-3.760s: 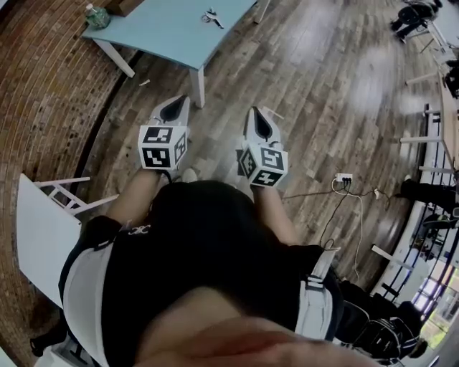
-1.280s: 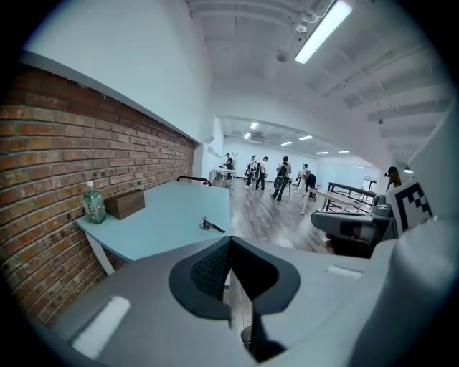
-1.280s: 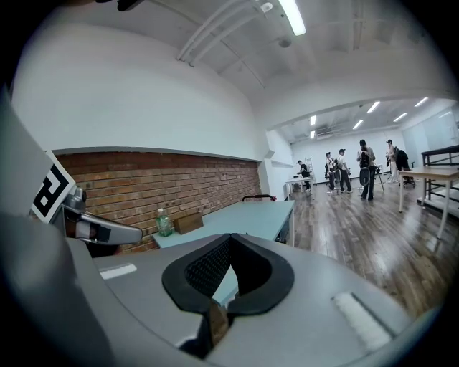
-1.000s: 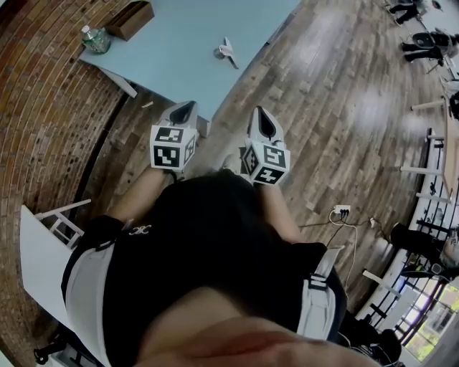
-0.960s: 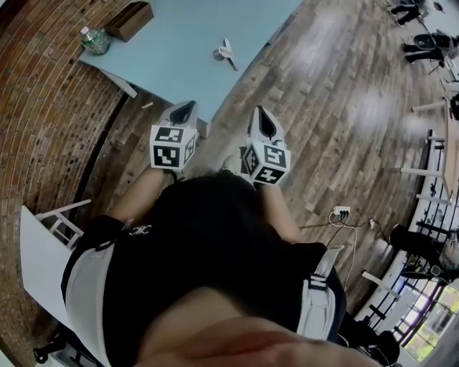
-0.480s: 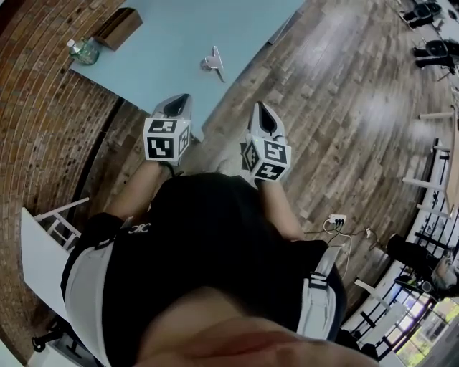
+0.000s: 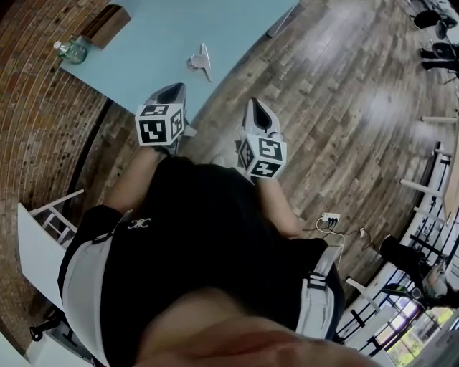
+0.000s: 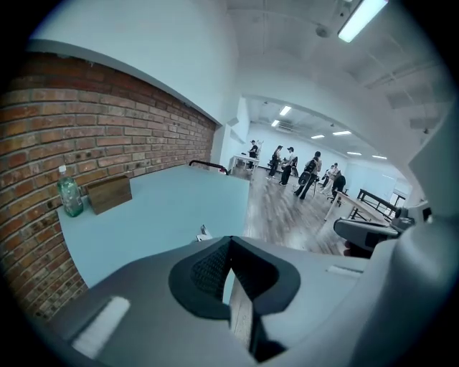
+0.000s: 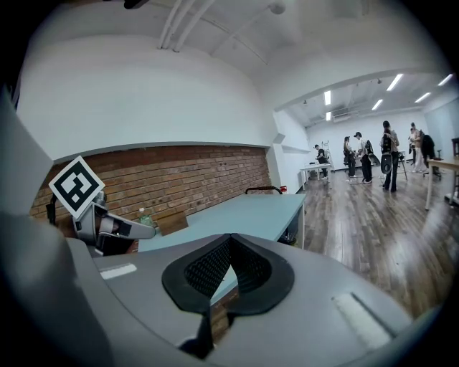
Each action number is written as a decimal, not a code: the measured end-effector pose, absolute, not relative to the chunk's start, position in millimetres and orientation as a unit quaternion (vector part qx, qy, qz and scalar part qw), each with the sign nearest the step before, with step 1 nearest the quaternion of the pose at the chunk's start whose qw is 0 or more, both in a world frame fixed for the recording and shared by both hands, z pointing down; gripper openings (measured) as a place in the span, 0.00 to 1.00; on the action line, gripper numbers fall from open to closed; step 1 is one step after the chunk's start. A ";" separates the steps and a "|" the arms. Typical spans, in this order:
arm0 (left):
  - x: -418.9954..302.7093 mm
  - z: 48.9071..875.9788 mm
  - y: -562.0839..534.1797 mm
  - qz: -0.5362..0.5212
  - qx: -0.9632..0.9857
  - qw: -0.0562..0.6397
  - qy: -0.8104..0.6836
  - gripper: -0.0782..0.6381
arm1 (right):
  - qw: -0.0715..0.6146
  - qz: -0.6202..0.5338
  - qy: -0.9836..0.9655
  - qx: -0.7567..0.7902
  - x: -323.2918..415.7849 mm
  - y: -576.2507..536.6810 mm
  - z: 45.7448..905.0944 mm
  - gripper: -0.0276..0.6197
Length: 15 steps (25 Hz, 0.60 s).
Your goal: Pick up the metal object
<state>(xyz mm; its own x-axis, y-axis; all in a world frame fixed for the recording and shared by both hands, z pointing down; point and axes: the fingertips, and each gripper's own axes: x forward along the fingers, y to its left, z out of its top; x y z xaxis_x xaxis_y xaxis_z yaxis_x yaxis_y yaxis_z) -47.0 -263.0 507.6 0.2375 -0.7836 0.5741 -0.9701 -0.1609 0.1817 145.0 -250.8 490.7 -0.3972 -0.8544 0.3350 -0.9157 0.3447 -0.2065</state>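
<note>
Metal object [image 7: 199, 62] was seen lying on the light-blue table [image 7: 143, 43], close to its near edge, touched by nothing. Left gripper [image 7: 172, 89] was held at that edge, short of the object, jaws clenched and empty. Right gripper [image 7: 257, 106] was held over the wooden floor [image 7: 337, 107], likewise clenched on nothing.

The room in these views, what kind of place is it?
Probably a big open-plan workspace or lab, not a home: a long brick wall, a light blue table on a wood plank floor, and people standing far off under ceiling strip lights.
</note>
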 end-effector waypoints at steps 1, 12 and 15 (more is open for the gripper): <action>-45.9 510.5 -265.3 0.180 0.740 0.266 -0.591 0.11 | 0.085 0.186 -0.814 0.544 147.5 -251.5 493.0 0.06; -47.9 547.4 -298.0 0.219 0.750 0.274 -0.560 0.11 | 0.098 0.191 -0.788 0.577 148.2 -257.3 498.6 0.06; -54.9 558.1 -311.9 0.226 0.752 0.279 -0.553 0.11 | 0.101 0.182 -0.785 0.583 139.4 -261.0 492.1 0.06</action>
